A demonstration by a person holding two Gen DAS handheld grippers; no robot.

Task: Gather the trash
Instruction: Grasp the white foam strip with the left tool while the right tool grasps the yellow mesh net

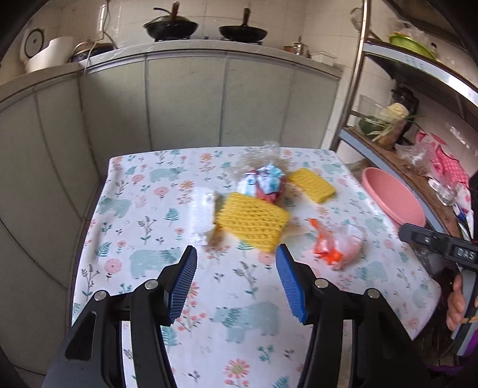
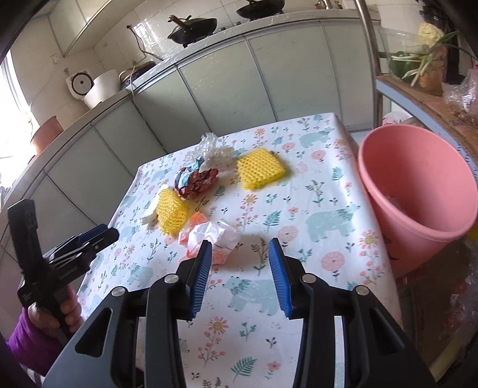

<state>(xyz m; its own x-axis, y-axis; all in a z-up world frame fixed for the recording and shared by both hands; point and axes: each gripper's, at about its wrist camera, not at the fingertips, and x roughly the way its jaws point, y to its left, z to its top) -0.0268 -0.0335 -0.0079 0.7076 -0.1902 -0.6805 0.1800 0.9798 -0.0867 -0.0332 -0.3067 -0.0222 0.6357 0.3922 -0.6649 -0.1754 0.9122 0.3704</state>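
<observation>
Two grippers over the floral tablecloth (image 2: 313, 185), both spread, nothing between the pads. Left gripper (image 1: 236, 253): just ahead, a yellow foam net (image 1: 252, 221), blurred, long axis slanting from near-right to far-left; white wrapper (image 1: 203, 210) half tucked behind it. Right gripper (image 2: 240, 246): crumpled white-and-orange wrapper (image 2: 213, 235) just ahead-left, partly hidden by the left finger. Pink bucket (image 2: 415, 191) to its right, base cut off below the table edge

Two black woks (image 1: 170, 25) sit on the stove along the back wall, above pale grey cabinet doors (image 1: 185, 98). A white rice cooker (image 2: 89, 83) stands at the counter's end. A shelf (image 1: 397, 158) holds green vegetables (image 2: 418, 64).
</observation>
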